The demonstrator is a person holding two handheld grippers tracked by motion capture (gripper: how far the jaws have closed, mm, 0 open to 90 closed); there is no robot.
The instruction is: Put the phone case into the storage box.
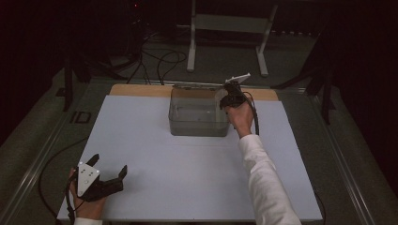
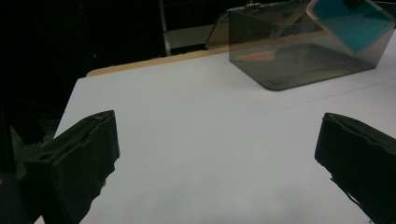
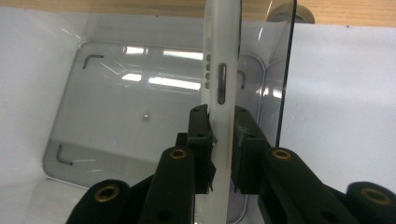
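A clear plastic box [image 1: 197, 132] stands at the back middle of the white table [image 1: 187, 178]. My right gripper [image 1: 225, 97] hangs over the box's right end, shut on a white-edged phone [image 1: 219, 94]. The right gripper view looks down the jaws into the box [image 3: 140, 116]: the phone [image 3: 222, 70] stands edge-on between the pads, port and small holes showing, close beside the box's right wall [image 3: 286, 70]. In the left gripper view the phone's blue face [image 2: 355, 21] tilts over the box [image 2: 299, 65]. My left gripper [image 1: 110, 164] [image 2: 218, 119] rests open at the front left, nothing between its jaws.
A wooden strip [image 1: 141, 90] runs along the table's back edge behind the box. Beyond it stand a white frame's legs [image 1: 191, 47] and loose cables [image 1: 159, 61] on the floor. A metal rail [image 1: 42, 159] borders the table's left side.
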